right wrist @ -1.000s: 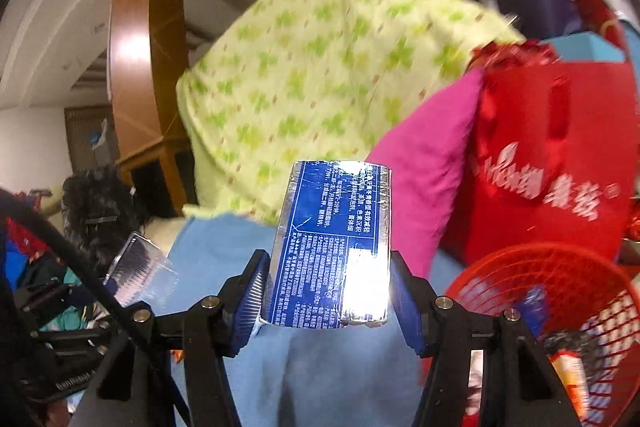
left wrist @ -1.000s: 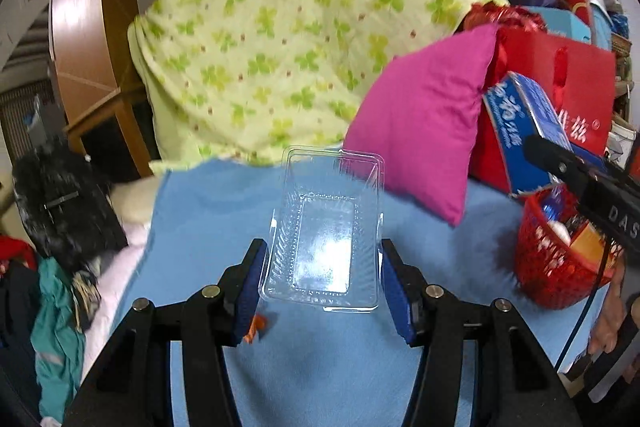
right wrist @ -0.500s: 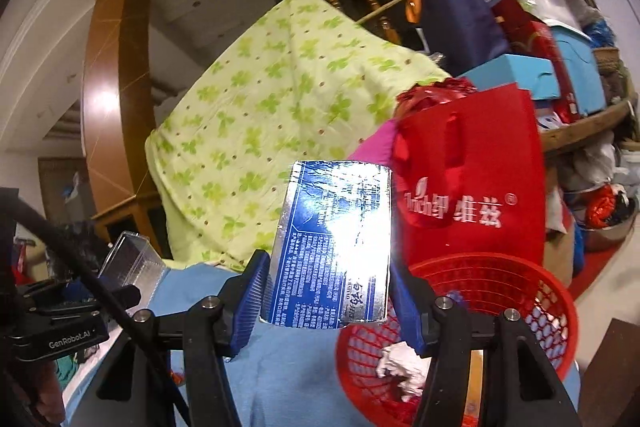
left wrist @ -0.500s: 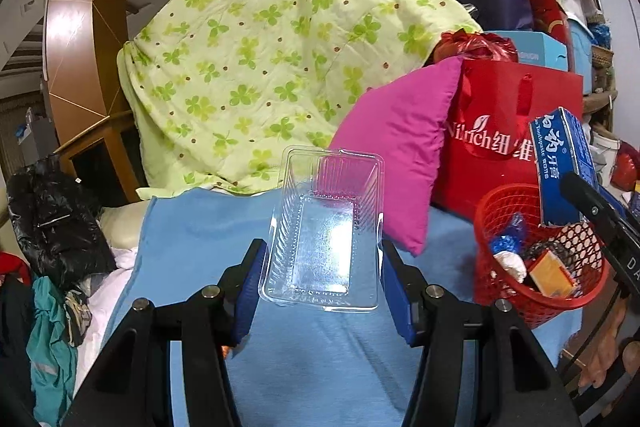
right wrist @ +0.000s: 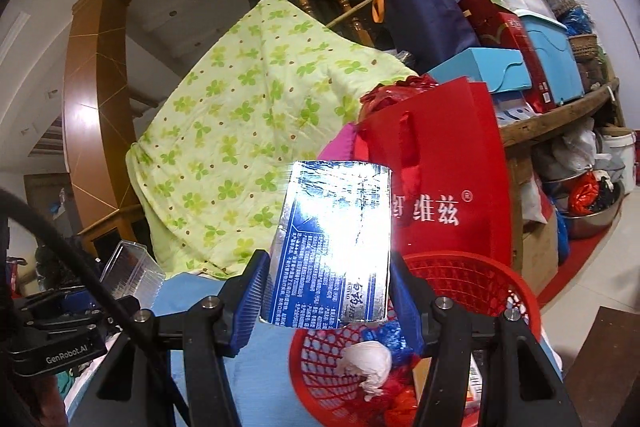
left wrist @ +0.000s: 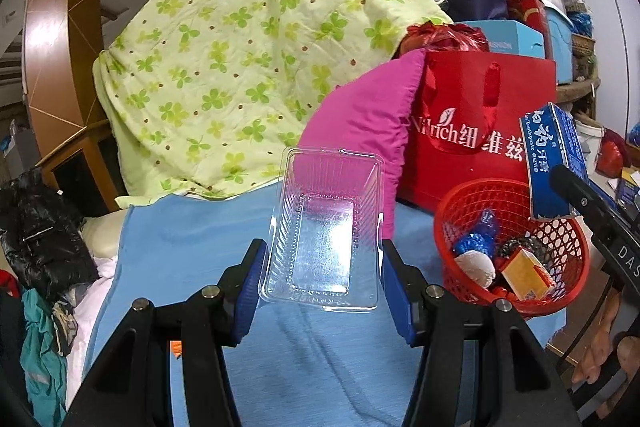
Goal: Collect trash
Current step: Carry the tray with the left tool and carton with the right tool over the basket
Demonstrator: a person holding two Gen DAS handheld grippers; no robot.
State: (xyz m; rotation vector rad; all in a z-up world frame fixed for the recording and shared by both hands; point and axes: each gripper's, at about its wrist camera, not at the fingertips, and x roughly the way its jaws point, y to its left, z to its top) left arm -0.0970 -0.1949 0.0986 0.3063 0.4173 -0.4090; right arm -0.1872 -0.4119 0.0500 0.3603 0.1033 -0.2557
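Both grippers loaded: left (left wrist: pixel 322 281) clamps clear tray (left wrist: pixel 324 227), right (right wrist: pixel 326 297) clamps toothpaste box (right wrist: pixel 332 247) over trash-filled red basket (right wrist: pixel 516 303).

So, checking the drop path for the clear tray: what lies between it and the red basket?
In the left wrist view, only bare blue cloth lies between the clear tray and the red basket.

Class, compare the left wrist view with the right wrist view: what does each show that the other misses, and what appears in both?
Only the left wrist view shows the yellow carton inside the red basket and the orange scrap on the blue cloth. Only the right wrist view shows the steel basin on the floor. Both show the clear plastic tray in the left gripper and the blue toothpaste box in the right gripper.
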